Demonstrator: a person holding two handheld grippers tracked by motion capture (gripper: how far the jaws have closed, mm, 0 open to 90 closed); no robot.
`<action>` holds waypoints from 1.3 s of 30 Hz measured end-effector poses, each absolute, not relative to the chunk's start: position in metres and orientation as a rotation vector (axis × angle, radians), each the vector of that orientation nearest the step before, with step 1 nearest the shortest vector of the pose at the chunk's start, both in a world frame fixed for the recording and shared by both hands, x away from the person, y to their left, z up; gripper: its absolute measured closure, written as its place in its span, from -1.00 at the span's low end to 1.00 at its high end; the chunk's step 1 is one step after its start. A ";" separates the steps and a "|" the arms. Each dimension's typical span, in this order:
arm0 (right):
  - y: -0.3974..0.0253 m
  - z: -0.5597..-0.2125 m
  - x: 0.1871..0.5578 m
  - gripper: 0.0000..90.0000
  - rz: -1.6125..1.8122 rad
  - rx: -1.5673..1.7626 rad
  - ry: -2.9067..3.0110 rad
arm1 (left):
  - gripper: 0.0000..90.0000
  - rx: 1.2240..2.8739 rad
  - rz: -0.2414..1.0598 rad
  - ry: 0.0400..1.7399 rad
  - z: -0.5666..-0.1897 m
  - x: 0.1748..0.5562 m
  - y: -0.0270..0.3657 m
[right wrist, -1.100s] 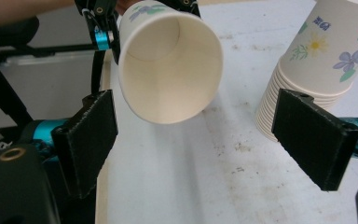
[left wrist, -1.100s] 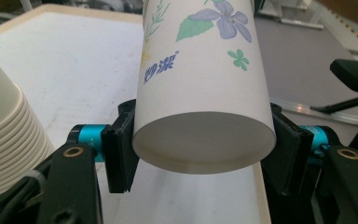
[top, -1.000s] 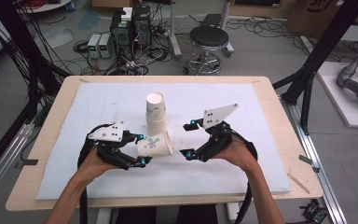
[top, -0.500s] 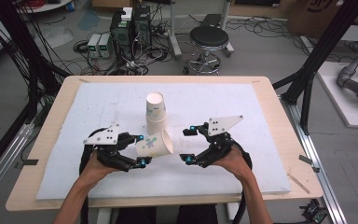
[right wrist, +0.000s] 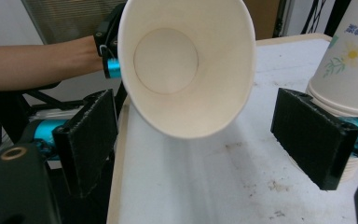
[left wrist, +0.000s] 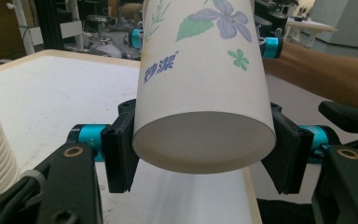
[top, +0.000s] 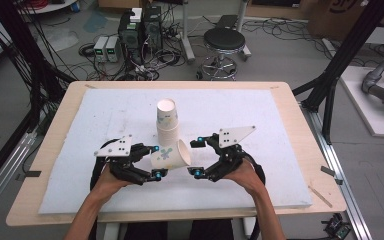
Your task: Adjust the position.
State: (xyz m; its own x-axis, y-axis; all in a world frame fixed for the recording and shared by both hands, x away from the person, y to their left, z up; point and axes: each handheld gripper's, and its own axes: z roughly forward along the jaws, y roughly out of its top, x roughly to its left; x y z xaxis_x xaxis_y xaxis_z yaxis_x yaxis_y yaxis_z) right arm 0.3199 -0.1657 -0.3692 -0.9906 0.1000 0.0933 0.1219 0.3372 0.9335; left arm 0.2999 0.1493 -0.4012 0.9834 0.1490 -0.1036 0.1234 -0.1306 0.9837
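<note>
The floral paper cup (top: 170, 156) could buckle or slip if the left tongs (top: 152, 161) squeeze its thin wall harder, or if the right tongs (top: 196, 158) bump its rim as they close in. The cup lies on its side above the tabletop (top: 280, 165), just near of the stack of paper cups (top: 167, 125), clamped near its base between the left tongs, its mouth facing right. The right tongs stand apart, 1 pad on each side of that open mouth, not touching it.

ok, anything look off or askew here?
Nothing damaged or spilled. The cup is on its side in the left hand-held gripper, mouth toward the open right hand-held gripper. The stack stands upright but leans slightly.
</note>
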 end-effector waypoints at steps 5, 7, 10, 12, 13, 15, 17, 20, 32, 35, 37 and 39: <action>-0.160 -0.370 0.320 -0.67 -1.788 -0.194 -2.533 | -0.19 1.699 0.019 0.202 -0.400 0.300 0.146; -0.158 -0.371 0.320 -0.67 -1.795 -0.181 -2.524 | -0.19 1.708 0.013 0.189 -0.399 0.299 0.143; -0.153 -0.371 0.320 -0.67 -1.803 -0.165 -2.512 | -0.19 1.707 0.013 0.180 -0.399 0.300 0.140; -0.151 -0.372 0.320 -0.67 -1.801 -0.161 -2.502 | -0.19 1.707 0.009 0.182 -0.399 0.299 0.139; -0.150 -0.372 0.320 -0.66 -1.795 -0.161 -2.500 | -0.19 1.714 0.010 0.171 -0.399 0.299 0.138; -0.147 -0.373 0.320 -0.66 -1.804 -0.148 -2.497 | -0.19 1.714 0.006 0.172 -0.399 0.299 0.137; -0.146 -0.373 0.320 -0.66 -1.802 -0.149 -2.487 | -0.19 1.714 0.000 0.162 -0.397 0.298 0.136; -0.144 -0.374 0.321 -0.64 -1.816 -0.132 -2.475 | -0.19 1.720 0.000 0.154 -0.396 0.297 0.135; -0.140 -0.374 0.321 -0.45 -1.830 -0.084 -2.443 | -0.19 1.725 -0.004 0.151 -0.396 0.297 0.132; -0.141 -0.373 0.320 -0.33 -1.840 -0.068 -2.446 | -0.19 1.722 -0.006 0.155 -0.397 0.298 0.132; -0.141 -0.373 0.319 -0.32 -1.840 -0.061 -2.445 | -0.19 1.722 -0.008 0.151 -0.397 0.297 0.132; -0.141 -0.373 0.319 -0.31 -1.841 -0.057 -2.443 | -0.19 1.722 -0.009 0.152 -0.397 0.297 0.132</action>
State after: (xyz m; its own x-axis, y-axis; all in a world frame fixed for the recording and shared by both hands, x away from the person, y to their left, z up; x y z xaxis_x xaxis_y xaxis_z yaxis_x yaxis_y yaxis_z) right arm 0.3194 -0.1412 -0.3729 -0.9960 -0.0194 0.0876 0.0789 0.2764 0.9578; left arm 0.2973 0.1322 -0.3967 0.9910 0.0960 -0.0930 0.1066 -0.1479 0.9832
